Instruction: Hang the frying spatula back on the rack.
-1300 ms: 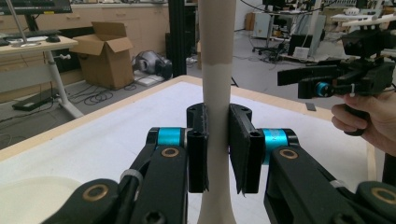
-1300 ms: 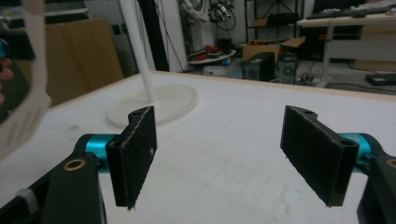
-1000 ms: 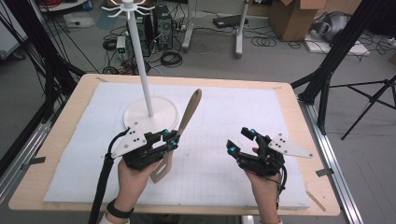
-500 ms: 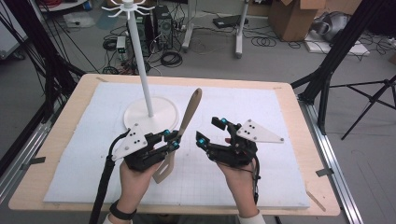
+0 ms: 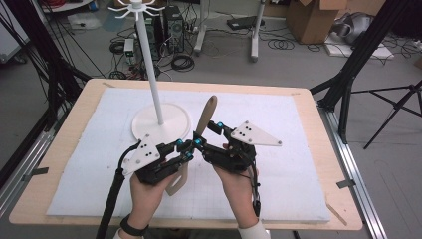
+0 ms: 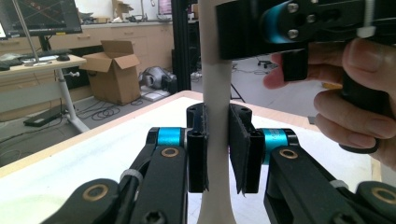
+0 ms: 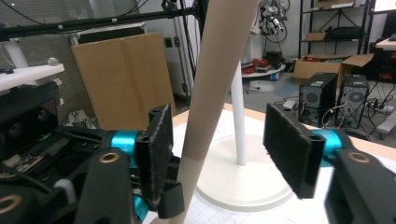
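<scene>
A long utensil [image 5: 205, 115] with a tan wooden handle and a pale flat lower end leans up and away from me over the white mat. My left gripper [image 5: 188, 148] is shut on its pale lower shaft [image 6: 215, 84], both pads pressed against it. My right gripper [image 5: 209, 133] sits just right of the left one, its jaws on either side of the handle [image 7: 219, 70]. They have just been closing. In the right gripper view the left pad is at the handle and the right pad [image 7: 292, 147] stands clear of it.
A white stand with a round base [image 5: 161, 124] and a tall pole [image 5: 149, 64] topped by hooks rises just behind the grippers. The white mat [image 5: 298, 149] covers the wooden table. Boxes, cables and tripod legs lie on the floor beyond.
My right gripper has moved left and a little up, from the mat's right side to the utensil's handle, and its jaws have narrowed around it. The left gripper and utensil stayed still.
</scene>
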The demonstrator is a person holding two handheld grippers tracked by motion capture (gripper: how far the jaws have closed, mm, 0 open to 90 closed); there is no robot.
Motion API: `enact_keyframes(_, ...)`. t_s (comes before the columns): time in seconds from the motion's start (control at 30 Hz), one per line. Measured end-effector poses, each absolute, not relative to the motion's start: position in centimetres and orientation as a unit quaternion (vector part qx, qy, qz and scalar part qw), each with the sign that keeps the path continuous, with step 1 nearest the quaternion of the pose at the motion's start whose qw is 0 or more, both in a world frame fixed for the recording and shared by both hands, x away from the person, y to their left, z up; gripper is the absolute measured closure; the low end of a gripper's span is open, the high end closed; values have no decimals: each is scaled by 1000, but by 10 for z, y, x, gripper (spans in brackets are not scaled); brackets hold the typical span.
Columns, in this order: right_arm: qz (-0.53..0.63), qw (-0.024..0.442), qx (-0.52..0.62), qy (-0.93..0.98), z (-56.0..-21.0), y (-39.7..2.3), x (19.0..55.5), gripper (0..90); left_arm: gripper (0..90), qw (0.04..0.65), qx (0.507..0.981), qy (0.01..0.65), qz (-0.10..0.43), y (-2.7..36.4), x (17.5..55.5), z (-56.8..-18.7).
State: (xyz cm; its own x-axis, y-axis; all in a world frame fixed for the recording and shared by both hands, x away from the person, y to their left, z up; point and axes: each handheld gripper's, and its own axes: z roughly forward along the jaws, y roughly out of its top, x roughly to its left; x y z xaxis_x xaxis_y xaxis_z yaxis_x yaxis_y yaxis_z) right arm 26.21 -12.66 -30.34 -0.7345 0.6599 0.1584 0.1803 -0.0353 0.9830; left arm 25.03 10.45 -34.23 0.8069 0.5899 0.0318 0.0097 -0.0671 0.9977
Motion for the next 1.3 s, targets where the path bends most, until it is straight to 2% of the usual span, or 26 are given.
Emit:
enact_keyframes(0.17,648,184,323,665,-303,-124,263,529,776,646,697,214,228,103,250,-343)
enact_keyframes(0.37,657,167,320,662,-303,-123,263,711,776,645,695,218,232,101,251,-344)
enact_keyframes(0.5,665,145,323,658,-304,-124,265,747,775,642,696,218,235,100,252,-345)
enact_keyframes(0.77,671,123,315,660,-304,-126,269,760,764,649,697,217,216,105,255,-344)
enact_keyframes(0.9,672,120,300,666,-304,-129,271,760,607,652,697,215,206,114,257,-339)
enact_keyframes(1.0,675,105,274,677,-302,-132,273,761,493,662,703,198,170,125,261,-335)
enact_keyframes(1.2,675,67,189,710,-293,-130,272,761,378,684,719,124,24,145,274,-330)
enact_keyframes(1.3,677,39,151,719,-289,-128,272,761,310,676,732,84,-13,147,276,-328)
